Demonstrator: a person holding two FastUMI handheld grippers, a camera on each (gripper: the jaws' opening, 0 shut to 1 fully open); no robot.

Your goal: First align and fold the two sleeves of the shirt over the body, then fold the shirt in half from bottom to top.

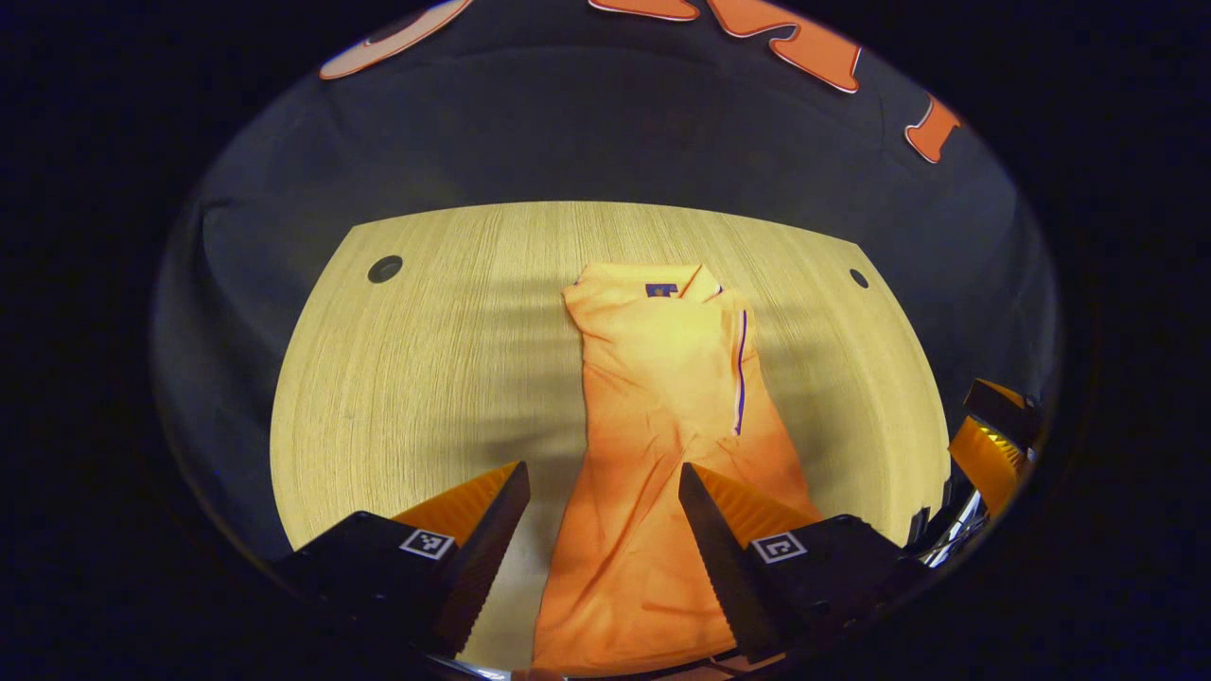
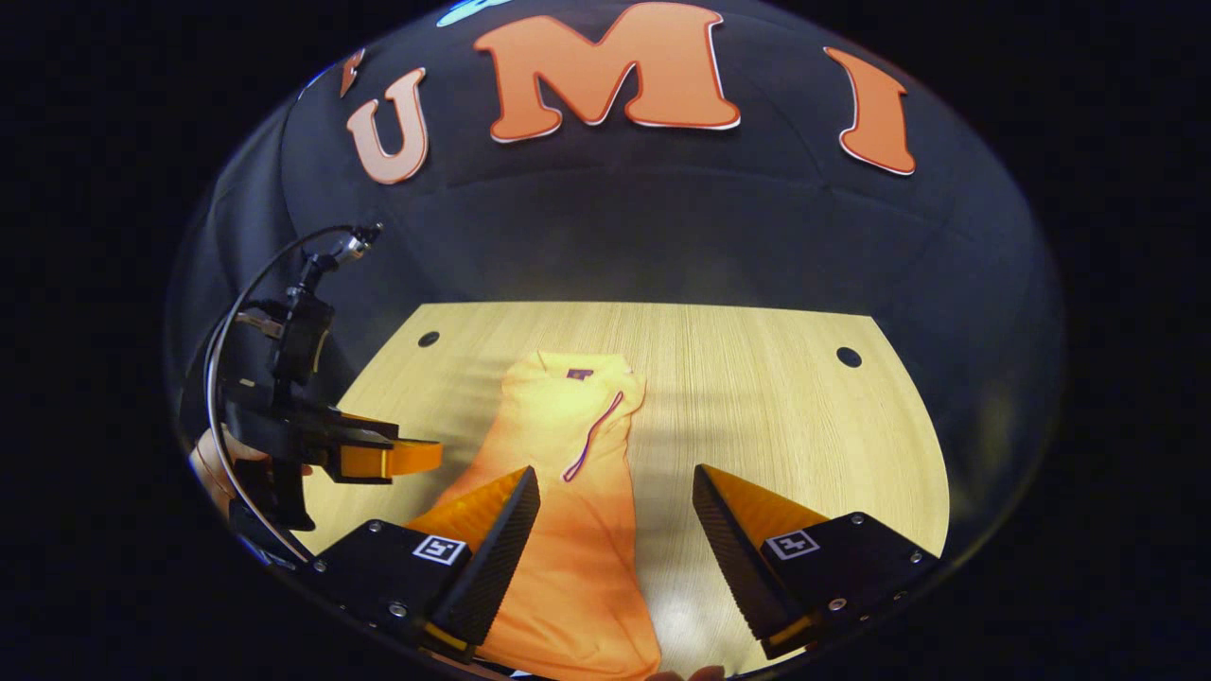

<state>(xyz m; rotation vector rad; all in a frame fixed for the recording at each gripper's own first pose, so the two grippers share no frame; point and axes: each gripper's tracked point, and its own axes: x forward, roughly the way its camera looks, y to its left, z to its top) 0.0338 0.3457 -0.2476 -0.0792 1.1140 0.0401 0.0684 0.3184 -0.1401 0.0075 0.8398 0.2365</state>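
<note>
Both grippers hover spread and empty over the hem end: left gripper [image 1: 604,515], right gripper [image 2: 615,515]. Orange shirt [image 1: 662,416], sleeves folded in, runs toward 12 o'clock on table [image 1: 426,359]. Risk: uneven hem pinch w/ one side skews the fold.

Orange polo shirt [image 1: 662,407], sleeves folded in: lying lengthwise on pale wood-grain tabletop [image 1: 426,378], collar toward the far edge, hem toward the near edge.
</note>
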